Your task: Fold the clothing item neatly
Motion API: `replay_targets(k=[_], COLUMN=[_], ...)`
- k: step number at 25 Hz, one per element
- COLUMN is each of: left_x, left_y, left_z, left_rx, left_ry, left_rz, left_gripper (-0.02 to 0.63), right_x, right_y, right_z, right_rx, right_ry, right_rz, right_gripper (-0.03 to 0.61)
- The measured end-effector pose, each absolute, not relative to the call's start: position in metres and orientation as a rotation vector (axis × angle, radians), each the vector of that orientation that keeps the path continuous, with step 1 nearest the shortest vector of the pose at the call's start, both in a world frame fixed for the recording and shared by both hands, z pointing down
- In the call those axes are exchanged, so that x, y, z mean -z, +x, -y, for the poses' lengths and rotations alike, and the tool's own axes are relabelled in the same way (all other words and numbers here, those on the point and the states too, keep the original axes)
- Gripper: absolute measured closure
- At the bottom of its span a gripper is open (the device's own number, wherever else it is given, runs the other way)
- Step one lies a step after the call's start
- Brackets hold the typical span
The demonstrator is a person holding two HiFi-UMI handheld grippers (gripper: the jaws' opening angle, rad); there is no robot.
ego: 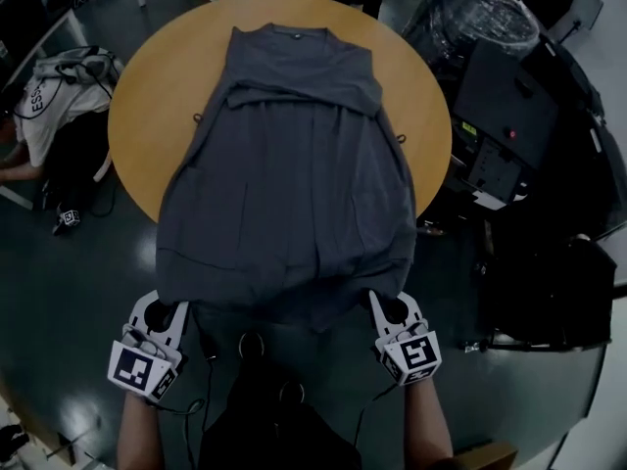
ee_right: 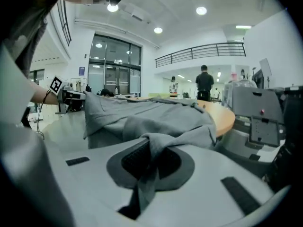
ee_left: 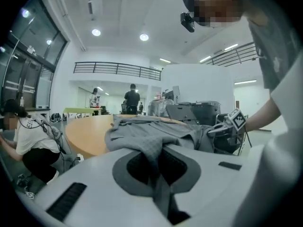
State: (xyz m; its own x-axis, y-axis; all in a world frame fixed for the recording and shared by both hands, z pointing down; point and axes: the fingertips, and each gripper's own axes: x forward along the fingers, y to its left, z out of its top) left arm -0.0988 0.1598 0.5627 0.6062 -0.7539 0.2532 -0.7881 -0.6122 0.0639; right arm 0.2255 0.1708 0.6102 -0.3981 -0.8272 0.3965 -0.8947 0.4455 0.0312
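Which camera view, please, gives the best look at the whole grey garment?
The head view: the grey garment shows whole, spread over the round table. Each gripper view shows only a hem corner pinched in its jaws and foreshortened cloth beyond.

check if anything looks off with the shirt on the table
Nothing is damaged. The near hem of the shirt hangs off the table and sags between the left claw and right claw, both shut on its corners. A slanted fold crosses its upper part.
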Motion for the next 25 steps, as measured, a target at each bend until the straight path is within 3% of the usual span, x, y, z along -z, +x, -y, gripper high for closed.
replay_targets(k=[6, 12, 25], left_x=[-0.467, -0.395, -0.326], left_y=[-0.091, -0.101, -0.088], left_z=[-0.115, 0.001, 0.329], left_rx=[-0.241, -0.162, -0.083], left_ry=[2.64, 2.671, 2.562], left_rz=[1.175, 1.202, 1.426], left_gripper=[0.594, 0.594, 0.594], right_x=[-0.483, -0.378, -0.319], right_y=[0.203, 0.212, 0.267], right_z=[-0.124, -0.015, 0.302], right_rx=[-0.119, 0.101, 0.156], right_ry=[1.432, 1.515, 1.515], right_rz=[2.421, 2.51, 2.588], right_gripper=[0.576, 0.576, 0.576])
